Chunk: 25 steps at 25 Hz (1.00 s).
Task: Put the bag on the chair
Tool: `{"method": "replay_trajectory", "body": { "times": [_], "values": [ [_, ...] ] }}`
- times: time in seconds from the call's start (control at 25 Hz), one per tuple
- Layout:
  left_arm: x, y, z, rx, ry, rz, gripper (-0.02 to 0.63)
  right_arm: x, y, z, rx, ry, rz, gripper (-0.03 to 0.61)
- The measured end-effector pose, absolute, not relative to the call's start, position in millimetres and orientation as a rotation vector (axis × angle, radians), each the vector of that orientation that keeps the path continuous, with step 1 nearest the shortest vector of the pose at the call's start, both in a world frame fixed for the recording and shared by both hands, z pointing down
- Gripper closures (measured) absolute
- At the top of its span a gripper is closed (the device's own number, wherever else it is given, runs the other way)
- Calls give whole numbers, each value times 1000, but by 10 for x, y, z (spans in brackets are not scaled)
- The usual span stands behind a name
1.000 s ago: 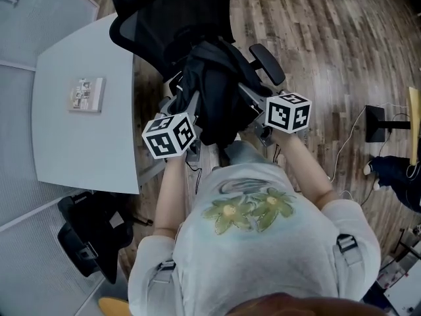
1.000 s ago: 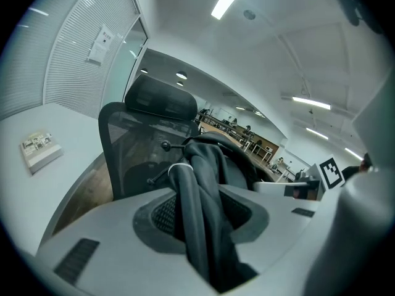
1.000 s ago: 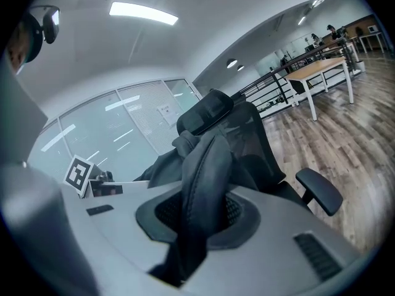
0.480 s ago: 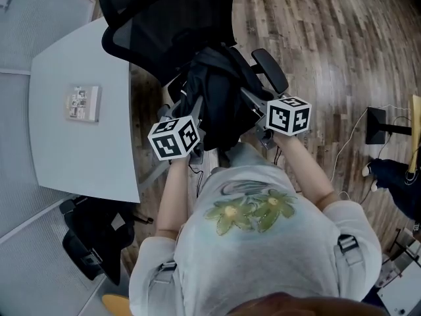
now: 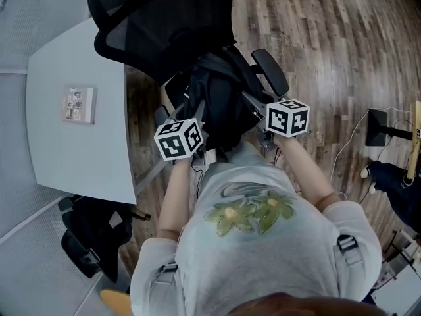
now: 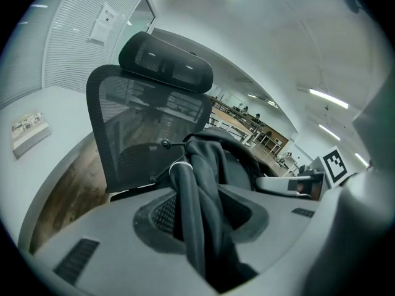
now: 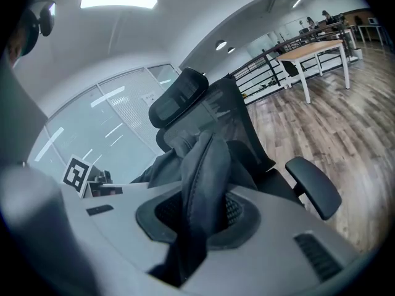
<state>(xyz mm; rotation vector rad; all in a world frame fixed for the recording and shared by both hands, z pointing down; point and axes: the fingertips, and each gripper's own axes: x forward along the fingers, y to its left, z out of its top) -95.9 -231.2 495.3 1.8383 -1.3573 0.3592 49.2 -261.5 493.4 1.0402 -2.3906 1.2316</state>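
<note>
Bag as container: black soft fabric bag (image 5: 217,104), slumped and creased; contents not visible in any view, and no opening can be made out.
Bag position: held up between the two grippers in front of the backrest of the black mesh office chair (image 5: 164,25), over the seat and between the armrests; contact with the seat cannot be told (the bag covers it from above).
Bag axis: long axis running from the backrest toward the person in the head view, far end close to the backrest, near end at the person's knees.
Left gripper (image 6: 200,230): clamped on a dark rolled fabric strap (image 6: 196,190) of the bag, the grey pads pressing it from both sides; marker cube at the bag's left edge in the head view.
Right gripper (image 7: 197,227): clamped on a stitched dark band (image 7: 207,171) of the bag, jaws narrowly apart around it; marker cube at the bag's right edge.
Chair parts: curved black headrest (image 6: 165,61) above the mesh back; padded black armrest (image 7: 313,187) just right of the bag.
Surroundings: white table (image 5: 72,157) left of the chair, carrying a small flat printed box (image 5: 79,105); wood-plank floor (image 5: 329,38) to the right.
</note>
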Motion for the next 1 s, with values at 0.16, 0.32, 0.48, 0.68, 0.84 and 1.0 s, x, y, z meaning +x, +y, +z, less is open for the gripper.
{"method": "replay_trajectory", "body": {
  "times": [0.16, 0.32, 0.48, 0.68, 0.84, 1.0],
  "values": [
    [-936, -2310, 5097, 1816, -1360, 350, 469, 520, -2640, 5065, 1024, -2386, 1238, 505],
    [-937, -2270, 5261, 1793, -1353, 361, 469, 521, -2627, 5228, 1007, -2366, 1246, 505],
    [-955, -2241, 5410, 1765, -1352, 374, 469, 510, -2609, 5358, 984, -2341, 1245, 505],
    [-959, -2271, 5603, 1739, -1347, 389, 469, 507, -2647, 5541, 968, -2318, 1262, 505],
    [-962, -2317, 5786, 1722, -1340, 387, 469, 508, -2705, 5736, 967, -2294, 1279, 505],
    [-977, -2380, 5963, 1698, -1343, 399, 469, 494, -2788, 5918, 950, -2296, 1282, 505]
  ]
}}
